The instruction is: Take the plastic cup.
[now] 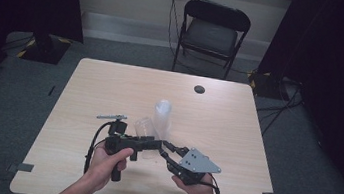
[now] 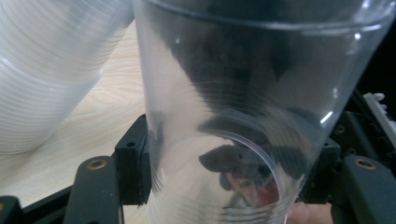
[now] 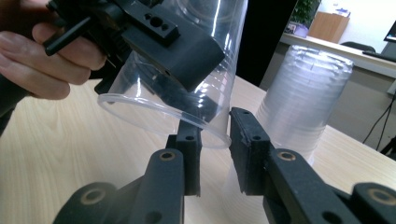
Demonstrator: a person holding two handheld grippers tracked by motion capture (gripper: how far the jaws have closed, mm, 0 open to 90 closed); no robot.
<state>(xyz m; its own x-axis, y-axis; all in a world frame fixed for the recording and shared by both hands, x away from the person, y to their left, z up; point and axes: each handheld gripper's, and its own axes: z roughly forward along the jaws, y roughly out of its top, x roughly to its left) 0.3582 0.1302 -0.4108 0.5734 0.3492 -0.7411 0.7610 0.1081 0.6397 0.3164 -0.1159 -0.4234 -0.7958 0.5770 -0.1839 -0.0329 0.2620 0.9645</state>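
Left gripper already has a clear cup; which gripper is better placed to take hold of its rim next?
Right. The right gripper straddles the rim of the clear cup, jaws not yet pressing, while the left gripper is shut on the cup's body beside the cup stack.

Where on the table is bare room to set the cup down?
The table's far half behind the cup stack, plus both side margins. Crowded: near-centre, where the left tool, clear cup and right tool meet.
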